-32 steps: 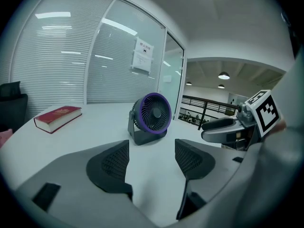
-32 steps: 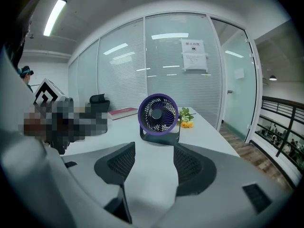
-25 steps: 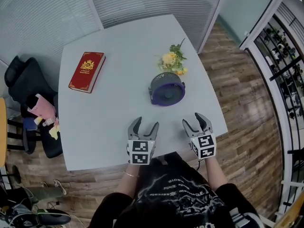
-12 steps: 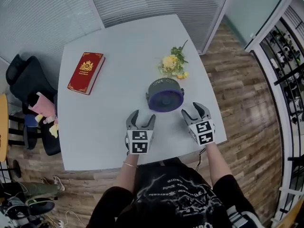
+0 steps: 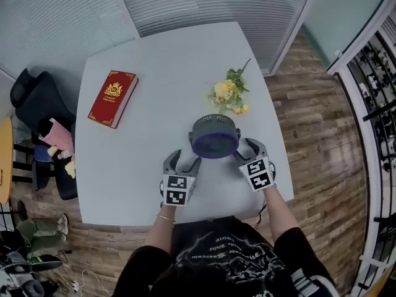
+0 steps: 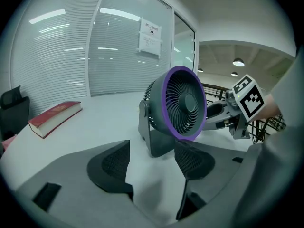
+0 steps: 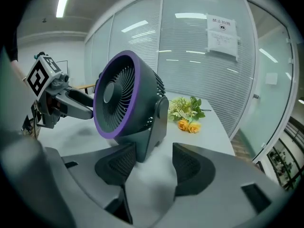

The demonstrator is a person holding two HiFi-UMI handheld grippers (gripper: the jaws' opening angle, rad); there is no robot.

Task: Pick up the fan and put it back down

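The fan (image 5: pixel 215 136) stands between the left gripper (image 5: pixel 184 160) and right gripper (image 5: pixel 246 149), jaws wide and empty, the right seemingly nearer.

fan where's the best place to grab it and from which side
Take the fan by its grey stand, one gripper from each side: left gripper onto the left upright, right gripper onto the right upright. The uprights are flat and narrow, so open jaws could probably span them. The round, purple-rimmed housing looks too wide and curved.
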